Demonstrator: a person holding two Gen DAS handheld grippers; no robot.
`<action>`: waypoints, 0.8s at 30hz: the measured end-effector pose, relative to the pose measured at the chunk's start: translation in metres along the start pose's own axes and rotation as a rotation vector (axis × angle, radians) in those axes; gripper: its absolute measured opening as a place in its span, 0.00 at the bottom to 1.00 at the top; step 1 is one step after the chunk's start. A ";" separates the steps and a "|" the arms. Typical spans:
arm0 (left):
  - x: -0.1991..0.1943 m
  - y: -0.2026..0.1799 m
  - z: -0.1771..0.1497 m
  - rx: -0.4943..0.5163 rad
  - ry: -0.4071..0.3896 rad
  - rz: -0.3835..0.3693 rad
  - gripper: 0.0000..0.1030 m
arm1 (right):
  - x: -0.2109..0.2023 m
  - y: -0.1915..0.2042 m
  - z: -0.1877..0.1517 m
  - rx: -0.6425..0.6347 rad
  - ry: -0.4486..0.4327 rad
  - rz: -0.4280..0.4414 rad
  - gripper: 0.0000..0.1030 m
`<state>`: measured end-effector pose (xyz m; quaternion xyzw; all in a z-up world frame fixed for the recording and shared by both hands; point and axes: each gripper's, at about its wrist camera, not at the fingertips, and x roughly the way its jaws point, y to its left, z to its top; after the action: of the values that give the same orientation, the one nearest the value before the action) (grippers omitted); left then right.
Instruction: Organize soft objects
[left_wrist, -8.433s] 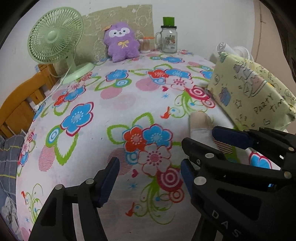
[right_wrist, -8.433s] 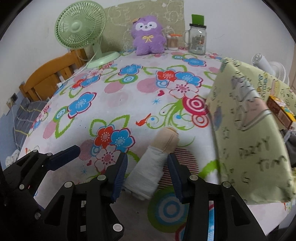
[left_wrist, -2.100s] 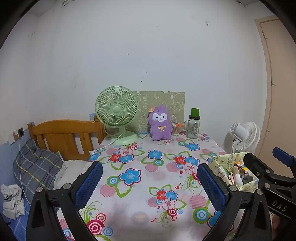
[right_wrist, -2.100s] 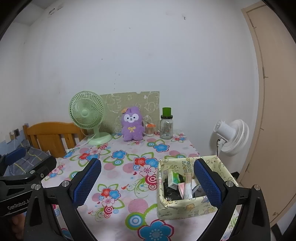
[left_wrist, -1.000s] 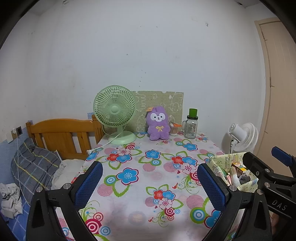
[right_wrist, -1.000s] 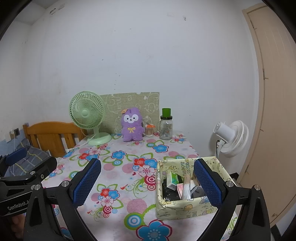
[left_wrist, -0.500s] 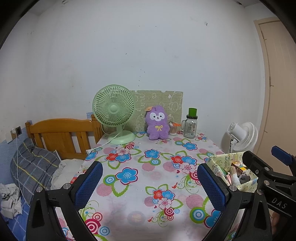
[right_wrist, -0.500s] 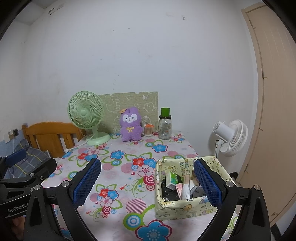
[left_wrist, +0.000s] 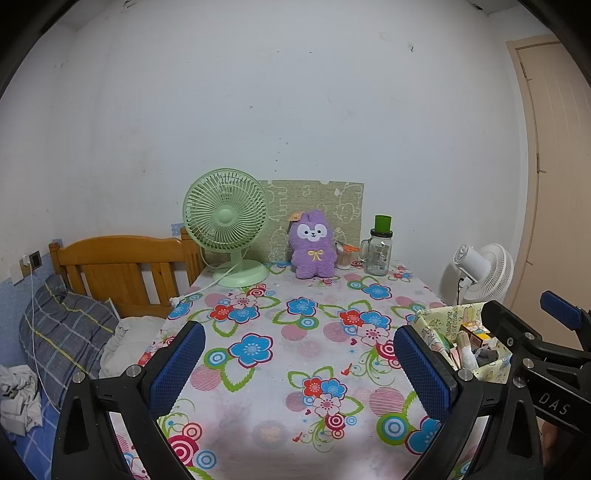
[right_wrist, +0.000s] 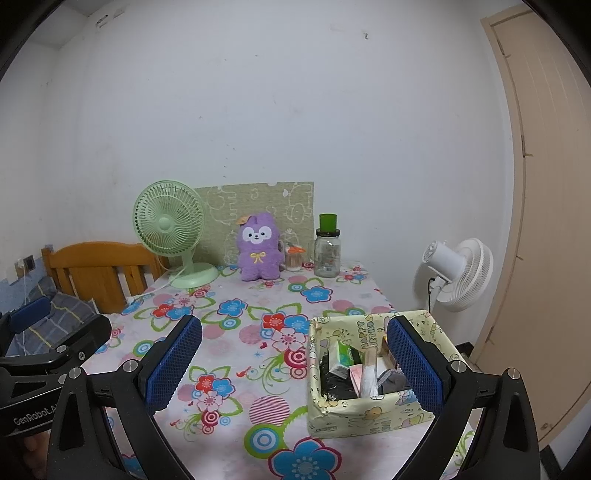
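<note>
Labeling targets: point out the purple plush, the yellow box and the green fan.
purple plush (right_wrist: 257, 254): right wrist view, on its belly.
yellow box (right_wrist: 354, 410): right wrist view, on its front wall.
green fan (left_wrist: 225, 216): left wrist view, on the grille hub.

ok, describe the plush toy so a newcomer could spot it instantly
Go to the far edge of the floral table, against the wall. Between the green desk fan and the glass jar sits the plush toy: the only purple, fuzzy thing, white-faced with a yellow bow.

Floral-clothed table (right_wrist: 236, 354), green fan (right_wrist: 173, 236), purple plush (right_wrist: 258, 254), glass jar (right_wrist: 328, 254) at back, yellow box (right_wrist: 369, 410) near right edge
</note>
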<state>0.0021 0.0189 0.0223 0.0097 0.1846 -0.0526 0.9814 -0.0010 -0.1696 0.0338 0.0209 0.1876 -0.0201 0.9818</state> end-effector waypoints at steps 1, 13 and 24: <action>0.000 0.000 0.000 0.000 -0.001 0.000 1.00 | 0.000 0.000 0.000 0.000 -0.001 0.001 0.99; 0.000 0.000 0.000 0.002 -0.002 0.000 1.00 | -0.003 0.000 0.000 -0.003 -0.009 -0.003 0.99; 0.000 0.000 0.001 0.003 0.000 0.004 1.00 | -0.005 0.002 0.001 -0.002 -0.006 -0.008 0.99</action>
<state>0.0025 0.0191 0.0230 0.0118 0.1846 -0.0510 0.9814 -0.0050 -0.1678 0.0363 0.0192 0.1845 -0.0238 0.9824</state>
